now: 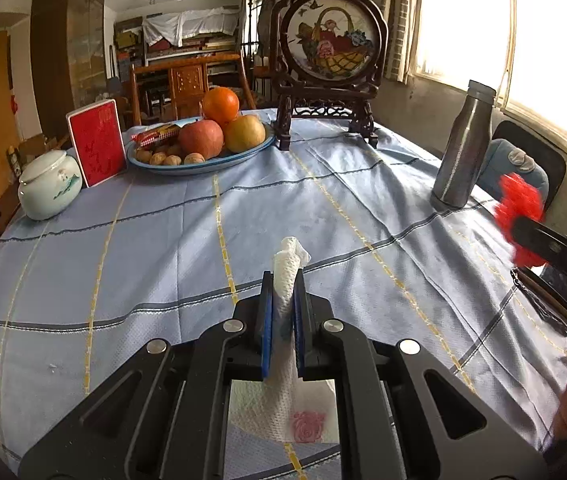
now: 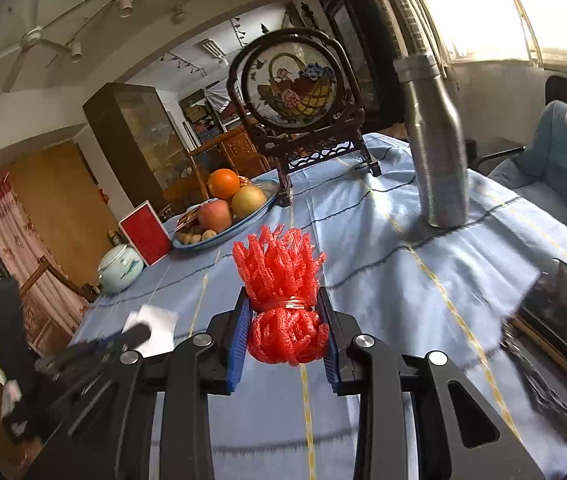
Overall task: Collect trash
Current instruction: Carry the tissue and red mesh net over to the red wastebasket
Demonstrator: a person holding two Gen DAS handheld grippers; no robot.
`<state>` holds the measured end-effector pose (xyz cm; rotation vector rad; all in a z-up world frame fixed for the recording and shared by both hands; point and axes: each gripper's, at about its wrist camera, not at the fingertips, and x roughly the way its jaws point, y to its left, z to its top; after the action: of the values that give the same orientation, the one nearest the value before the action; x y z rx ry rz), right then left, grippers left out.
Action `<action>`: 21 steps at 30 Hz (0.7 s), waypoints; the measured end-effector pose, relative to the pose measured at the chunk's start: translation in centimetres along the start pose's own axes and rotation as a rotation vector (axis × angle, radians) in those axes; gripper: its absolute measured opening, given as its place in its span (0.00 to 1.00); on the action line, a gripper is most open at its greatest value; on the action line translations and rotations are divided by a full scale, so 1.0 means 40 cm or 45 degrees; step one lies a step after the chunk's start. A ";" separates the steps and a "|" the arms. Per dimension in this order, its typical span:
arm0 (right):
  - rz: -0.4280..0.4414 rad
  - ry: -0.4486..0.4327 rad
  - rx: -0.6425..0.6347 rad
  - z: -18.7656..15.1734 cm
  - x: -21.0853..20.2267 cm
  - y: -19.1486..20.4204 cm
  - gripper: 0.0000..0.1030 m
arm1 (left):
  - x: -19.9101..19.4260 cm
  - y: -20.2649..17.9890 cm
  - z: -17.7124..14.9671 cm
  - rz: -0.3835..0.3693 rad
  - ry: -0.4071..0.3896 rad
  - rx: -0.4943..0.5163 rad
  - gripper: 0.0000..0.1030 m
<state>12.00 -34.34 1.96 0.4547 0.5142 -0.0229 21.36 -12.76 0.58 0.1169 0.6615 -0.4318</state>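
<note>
Currently left gripper (image 1: pixel 283 300) is clamped on a crumpled white paper towel (image 1: pixel 289 276), lifted off the blue plaid tablecloth (image 1: pixel 163 240). Right gripper (image 2: pixel 283 320) pinches a red foam fruit net (image 2: pixel 279 280) above the cloth, near the steel bottle (image 2: pixel 435 152).

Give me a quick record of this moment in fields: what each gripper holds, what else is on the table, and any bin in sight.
left gripper: shut on a white paper napkin with a pink rose print
right gripper: shut on a red foam fruit net
table: blue checked cloth
also on table: fruit plate, steel bottle, white jar, red card, framed embroidery stand
bin: dark bag-lined container at the table's right edge
</note>
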 end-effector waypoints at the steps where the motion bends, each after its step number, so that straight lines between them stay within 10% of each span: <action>1: -0.004 -0.004 -0.008 -0.003 -0.015 0.000 0.31 | -0.003 -0.002 -0.001 0.008 -0.009 0.007 0.10; 21: -0.186 -0.076 0.000 -0.133 -0.349 -0.161 0.31 | -0.075 -0.071 -0.088 -0.037 0.006 -0.099 0.10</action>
<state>-3.54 -39.15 1.89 0.4148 0.4876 -0.1764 16.02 -13.44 -0.25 0.0351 0.6842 -0.4332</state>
